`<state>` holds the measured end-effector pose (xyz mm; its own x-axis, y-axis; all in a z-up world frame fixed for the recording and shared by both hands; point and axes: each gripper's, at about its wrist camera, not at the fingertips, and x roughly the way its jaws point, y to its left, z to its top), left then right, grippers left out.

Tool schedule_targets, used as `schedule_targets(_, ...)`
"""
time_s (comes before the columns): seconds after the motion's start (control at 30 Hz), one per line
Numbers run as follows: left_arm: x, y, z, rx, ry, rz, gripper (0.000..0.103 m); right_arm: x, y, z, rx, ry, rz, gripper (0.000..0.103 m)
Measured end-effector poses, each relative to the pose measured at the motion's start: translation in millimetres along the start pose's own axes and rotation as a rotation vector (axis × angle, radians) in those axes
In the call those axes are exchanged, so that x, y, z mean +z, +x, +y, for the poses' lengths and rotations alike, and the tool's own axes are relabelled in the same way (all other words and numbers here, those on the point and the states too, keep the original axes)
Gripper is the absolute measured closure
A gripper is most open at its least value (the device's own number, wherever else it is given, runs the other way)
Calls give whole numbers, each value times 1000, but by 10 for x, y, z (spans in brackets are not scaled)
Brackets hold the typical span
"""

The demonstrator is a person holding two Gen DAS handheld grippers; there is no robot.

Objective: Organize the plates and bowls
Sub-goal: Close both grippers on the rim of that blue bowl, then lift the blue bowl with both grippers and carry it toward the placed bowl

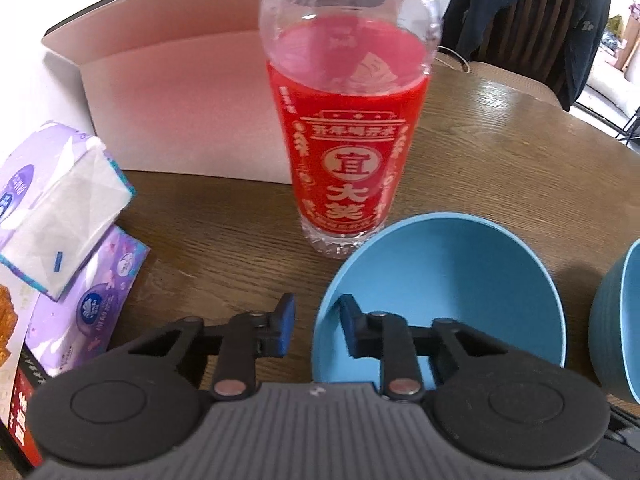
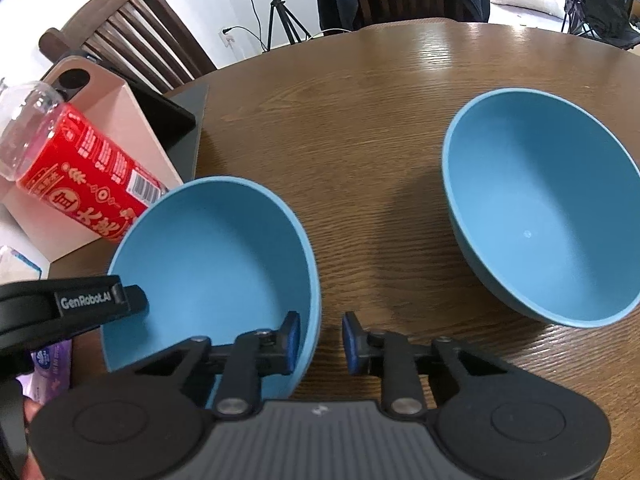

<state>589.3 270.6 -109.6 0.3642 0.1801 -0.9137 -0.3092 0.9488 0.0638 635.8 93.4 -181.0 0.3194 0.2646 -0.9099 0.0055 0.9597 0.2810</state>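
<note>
Two blue bowls stand upright on the wooden table [image 2: 360,128], set apart from each other with bare wood between them. The near bowl [image 2: 212,264] sits toward the left side of the table, just in front of the bottle; the second bowl [image 2: 540,216] sits to its right, nearer the right edge. Both grippers straddle the rim of the near bowl. The left gripper [image 1: 316,326] has its fingers apart, one finger [image 1: 352,328] inside the bowl and the other outside over the table, neither pressing the wall. The right gripper [image 2: 320,342] is likewise spread across the opposite rim, one finger [image 2: 291,340] inside the bowl, the other outside. One plastic bottle [image 1: 344,120] with a red label stands upright just behind the near bowl. Behind the bottle stands one pale pink box [image 1: 180,92]. Two purple tissue packs [image 1: 76,248] lie stacked at the left edge of the table. Two dark wooden chairs [image 2: 132,36] stand at the far edge.
</note>
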Motion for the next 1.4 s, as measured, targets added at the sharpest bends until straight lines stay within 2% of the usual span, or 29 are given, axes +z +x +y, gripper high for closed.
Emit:
schedule_targets(0.07,-12,1,6,-24,-1,-3,89,8,16,0,6,3,1,87)
schedule_targets(0.17,-21,-10,10,-36,-6,-11,90,7,21,-11,21,5,2,93)
schedule_targets(0.67,-104,-179,-20,-23,3,-40,91,-104,-39,5,27,-8,-24,93)
schedule_targets(1.07,-268,-556,-56,-14,15,-69,91,-276,-422,-92,53,9,-47,93)
schedule_targets(1.4,-531,-956,-82,-9,16,-101,91,-516,-810,-205,78,19,-72,93)
